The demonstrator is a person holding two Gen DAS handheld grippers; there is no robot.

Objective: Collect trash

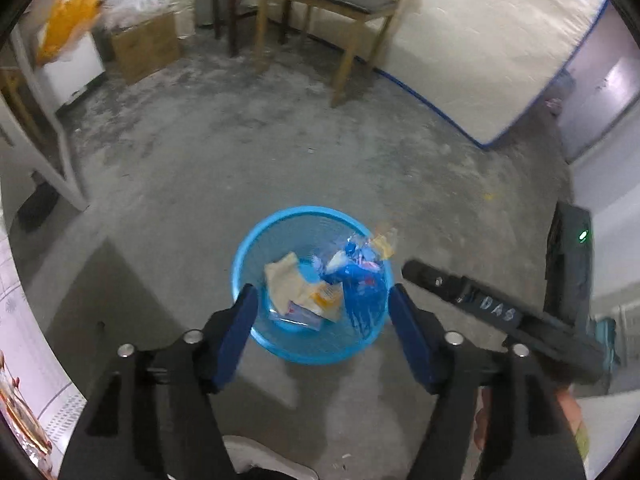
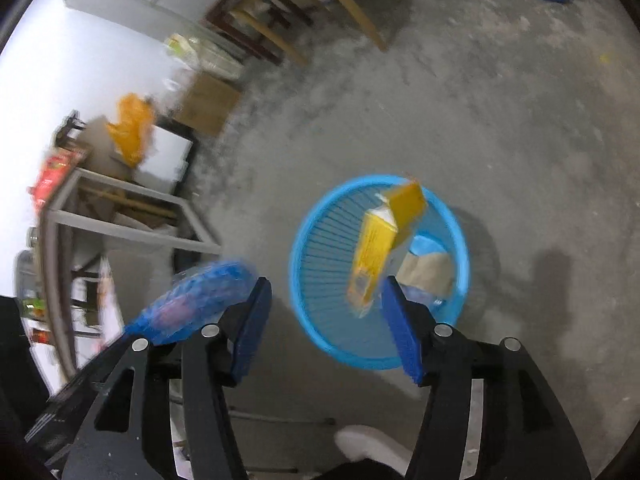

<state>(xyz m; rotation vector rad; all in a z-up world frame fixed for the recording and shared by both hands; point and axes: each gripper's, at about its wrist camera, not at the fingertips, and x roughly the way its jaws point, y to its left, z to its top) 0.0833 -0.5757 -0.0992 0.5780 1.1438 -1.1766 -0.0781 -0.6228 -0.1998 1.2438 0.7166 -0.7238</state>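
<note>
The left gripper hangs steeply nose-down over a blue mesh wastebasket, its blue pads spread wide with nothing pinched between them. Straight ahead of and below its fingertips a crumpled blue plastic wrapper is blurred at the far right of the basket's mouth, apparently dropping free of the tool.

The right gripper is also spread, nothing pressed by its pads. Just ahead of its right finger a yellow carton hangs in the air over the wastebasket, touching neither finger as far as the blur allows. Its long axis runs away from the tool, the opened flap at the far end. It lies inside the ring of the rim as seen from this camera, so it looks set to land in the basket.

The basket already holds a beige crumpled paper, a flat packet with an orange patch and a clear-and-purple wrapper on the bottom.

In the right wrist view the blue wrapper appears off the tool's left side, beside the left finger. Both tools sit close above the rim, the right-hand one seen just to the right of the left. No further trash on the concrete floor can be made out near either tool.
</note>
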